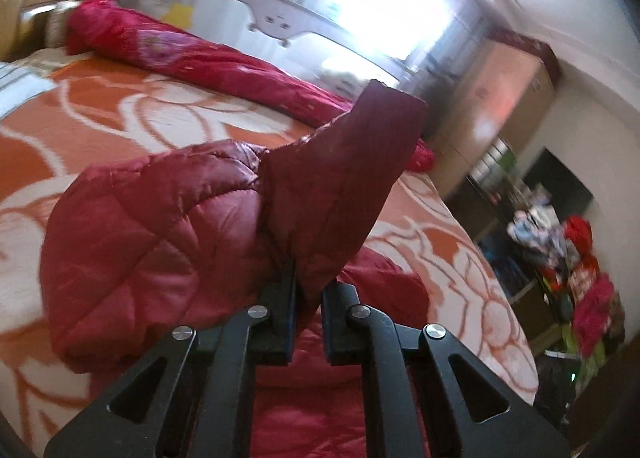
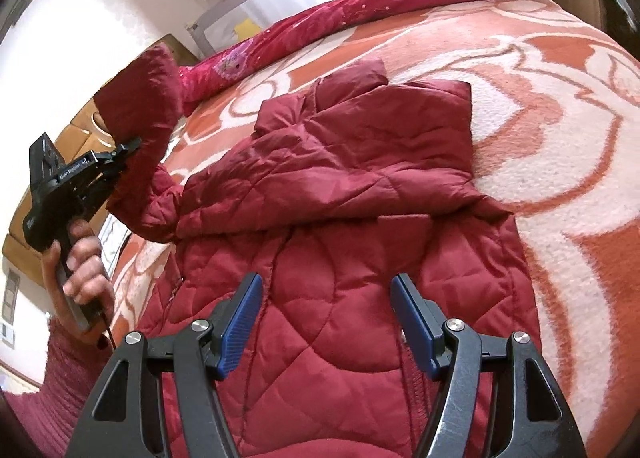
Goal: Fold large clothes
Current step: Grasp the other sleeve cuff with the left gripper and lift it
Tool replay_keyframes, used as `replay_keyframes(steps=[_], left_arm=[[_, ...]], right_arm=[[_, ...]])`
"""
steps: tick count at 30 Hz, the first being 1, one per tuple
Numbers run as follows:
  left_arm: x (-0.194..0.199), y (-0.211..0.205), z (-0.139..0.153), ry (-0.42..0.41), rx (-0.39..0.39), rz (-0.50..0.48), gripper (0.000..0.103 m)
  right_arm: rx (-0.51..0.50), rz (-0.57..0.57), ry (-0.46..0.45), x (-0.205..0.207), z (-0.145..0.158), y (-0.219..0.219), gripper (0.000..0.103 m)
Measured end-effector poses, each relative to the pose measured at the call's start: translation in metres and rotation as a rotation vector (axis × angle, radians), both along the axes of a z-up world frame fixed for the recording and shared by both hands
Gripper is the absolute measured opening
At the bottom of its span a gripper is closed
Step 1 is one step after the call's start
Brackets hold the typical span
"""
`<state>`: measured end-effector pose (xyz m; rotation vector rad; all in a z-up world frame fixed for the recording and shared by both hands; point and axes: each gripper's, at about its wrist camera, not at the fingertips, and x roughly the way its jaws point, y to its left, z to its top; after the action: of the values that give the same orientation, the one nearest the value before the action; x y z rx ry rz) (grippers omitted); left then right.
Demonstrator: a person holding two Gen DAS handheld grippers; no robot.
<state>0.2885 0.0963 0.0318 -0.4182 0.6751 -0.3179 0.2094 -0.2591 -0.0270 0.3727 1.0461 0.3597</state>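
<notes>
Orange-and-cream floral blanket bed [image 2: 560, 106] carries dark red quilted puffer jacket [image 2: 340, 186], spread mid-bed. Rolled magenta quilt [image 2: 360, 6] along far edge. Left gripper [image 1: 308, 290] clamps raised sleeve cuff [image 1: 352, 162]; right gripper [image 2: 326, 318] spread wide above jacket, gripping nothing.

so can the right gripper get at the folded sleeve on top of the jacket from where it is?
Probably yes. The right gripper hangs open over the jacket, and nothing lies between it and the folded sleeve ahead.

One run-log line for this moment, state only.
left gripper: shut on sleeve cuff, lifted | right gripper: open above quilted red jacket | jacket on orange floral blanket
</notes>
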Motion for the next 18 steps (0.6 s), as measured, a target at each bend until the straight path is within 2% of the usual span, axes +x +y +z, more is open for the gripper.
replay_keyframes(steps=[4, 10, 14, 16, 17, 18], left_arm=[[0.003, -0.04, -0.008, 0.011, 0.053, -0.07, 0.008], [0.004, -0.084, -0.032, 0.052, 0.086, -0.135, 0.008], [0.002, -0.108, -0.049, 0.079, 0.115, -0.164, 0.007], [-0.001, -0.123, -0.058, 0.091, 0.158, -0.182, 0.007], [-0.001, -0.125, -0.063, 0.095, 0.172, -0.19, 0.007], [-0.003, -0.132, -0.068, 0.098, 0.196, -0.2, 0.007]], right_arm=[[0.019, -0.018, 0.0, 0.005, 0.0, -0.008, 0.068], [0.051, -0.052, -0.01, 0.011, 0.003, -0.023, 0.068], [0.114, -0.083, 0.0, 0.023, 0.0, -0.038, 0.07], [0.163, -0.096, 0.014, 0.033, -0.001, -0.043, 0.07], [0.193, -0.101, 0.022, 0.04, -0.002, -0.046, 0.071], [0.223, -0.103, 0.03, 0.046, -0.003, -0.048, 0.079]])
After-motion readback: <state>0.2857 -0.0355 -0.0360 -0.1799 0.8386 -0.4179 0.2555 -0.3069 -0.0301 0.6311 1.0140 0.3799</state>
